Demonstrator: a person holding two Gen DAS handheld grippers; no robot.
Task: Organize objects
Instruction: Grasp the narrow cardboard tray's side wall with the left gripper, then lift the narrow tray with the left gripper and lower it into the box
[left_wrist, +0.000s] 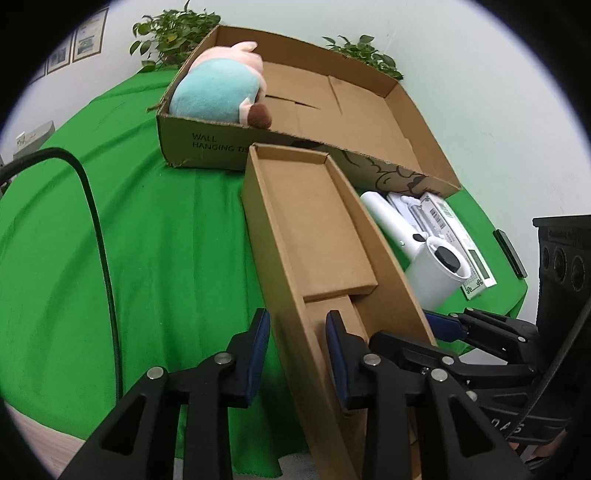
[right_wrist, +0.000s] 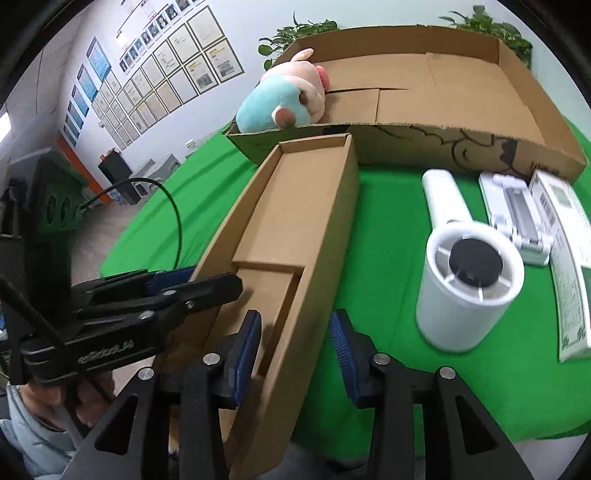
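A long narrow open cardboard box (left_wrist: 314, 221) (right_wrist: 291, 206) lies on the green cloth, its far end against a large shallow cardboard box (left_wrist: 369, 122) (right_wrist: 461, 92). My left gripper (left_wrist: 298, 315) is shut on the narrow box's left wall near its close end, one pad outside and one inside. My right gripper (right_wrist: 295, 317) is shut on the right wall in the same way. Each gripper shows in the other view, the right gripper (left_wrist: 428, 332) and the left gripper (right_wrist: 207, 280). A blue and pink plush toy (left_wrist: 214, 92) (right_wrist: 280, 103) lies in the large box's left corner.
To the right of the narrow box lie a white hair dryer (left_wrist: 436, 273) (right_wrist: 465, 295), a white folded stand (right_wrist: 513, 210) and a white and green packet (left_wrist: 454, 229) (right_wrist: 569, 258). A black cable (left_wrist: 99, 240) arcs over the cloth at left. Potted plants (left_wrist: 173, 33) stand behind.
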